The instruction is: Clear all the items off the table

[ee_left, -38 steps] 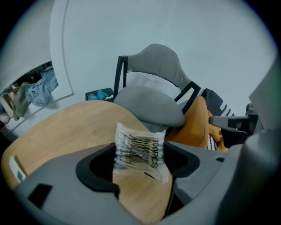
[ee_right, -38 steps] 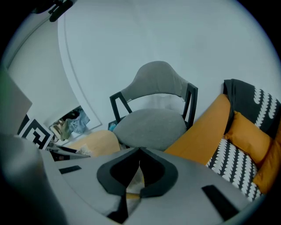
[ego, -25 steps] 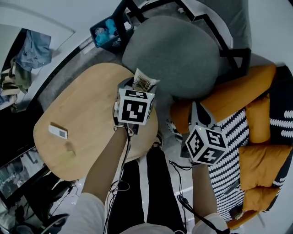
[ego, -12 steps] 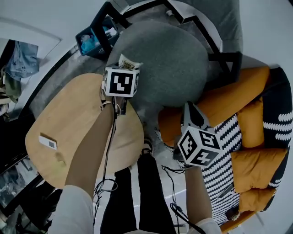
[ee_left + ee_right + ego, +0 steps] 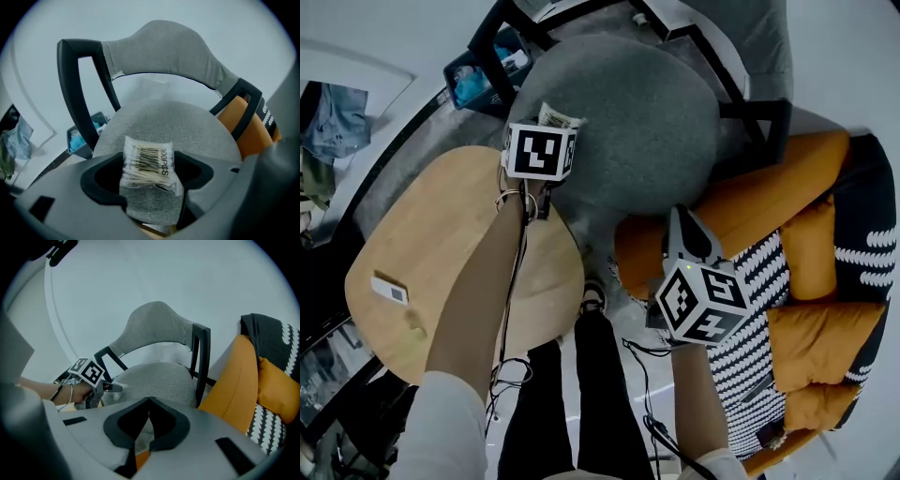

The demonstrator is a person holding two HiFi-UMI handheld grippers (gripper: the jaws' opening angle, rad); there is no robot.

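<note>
Left gripper (image 5: 151, 174) has carried the swab pack (image 5: 558, 117) over the chair (image 5: 628, 122).

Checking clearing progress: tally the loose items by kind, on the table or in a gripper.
cotton swab pack: 1, in left gripper
small white rectangular item: 1, on wooden table
small yellowish item: 1, on table
Total: 3

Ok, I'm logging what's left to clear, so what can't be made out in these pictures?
Small white item on the table, head view: too small to name.
Yellowish thing beside it, head view: faint and blurred.
Table strip under the left forearm, head view: hidden by the arm.
Pack of cotton swabs in the left gripper, left gripper view: print beyond 100PCS blurred.
</note>
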